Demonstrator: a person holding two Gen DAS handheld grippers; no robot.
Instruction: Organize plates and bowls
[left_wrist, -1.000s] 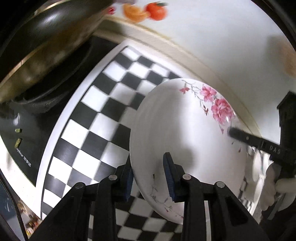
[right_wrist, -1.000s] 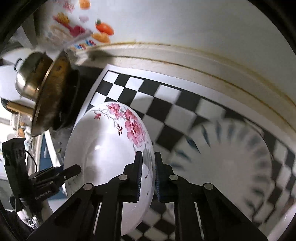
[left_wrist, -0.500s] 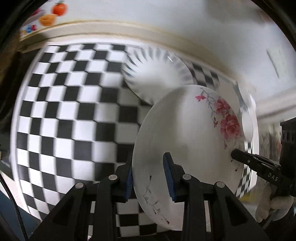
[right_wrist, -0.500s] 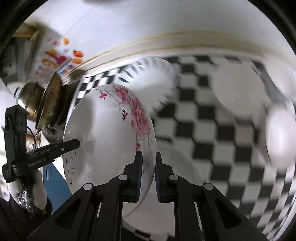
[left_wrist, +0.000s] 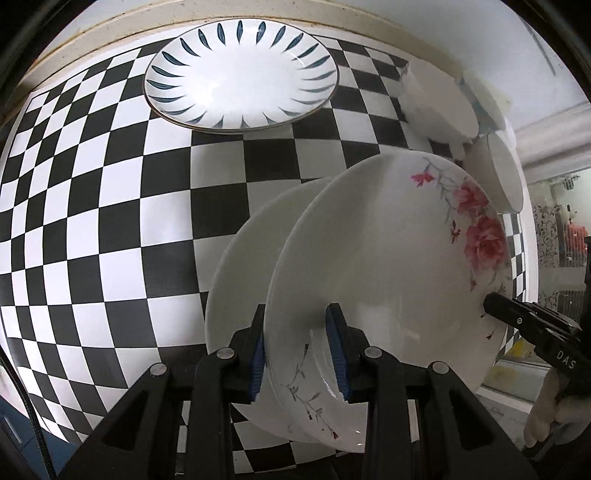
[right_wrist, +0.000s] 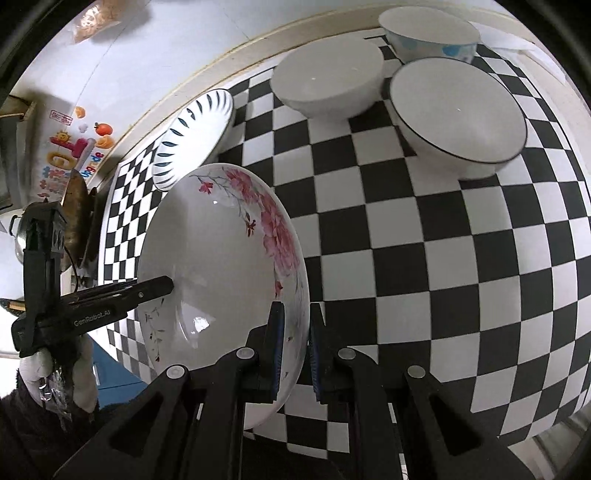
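Note:
Both grippers hold one white plate with pink flowers (left_wrist: 388, 251), tilted above the checkered counter. My left gripper (left_wrist: 297, 354) is shut on its near rim; my right gripper (right_wrist: 293, 350) is shut on the opposite rim, and the plate shows in the right wrist view (right_wrist: 221, 266). A plain white plate (left_wrist: 251, 258) lies on the counter just under it. A white plate with blue petal marks (left_wrist: 240, 74) lies further back, also in the right wrist view (right_wrist: 192, 136).
Three bowls stand at the counter's back right: a plain white one (right_wrist: 328, 81), a black-rimmed one (right_wrist: 458, 114) and a blue-patterned one (right_wrist: 428, 33). A wok and pot (right_wrist: 74, 206) sit at the far left. The wall runs along the back.
Both grippers have carried the flowered plate to the right, from near the stove across the counter. It now hangs over the plain white plate, with the bowls in view.

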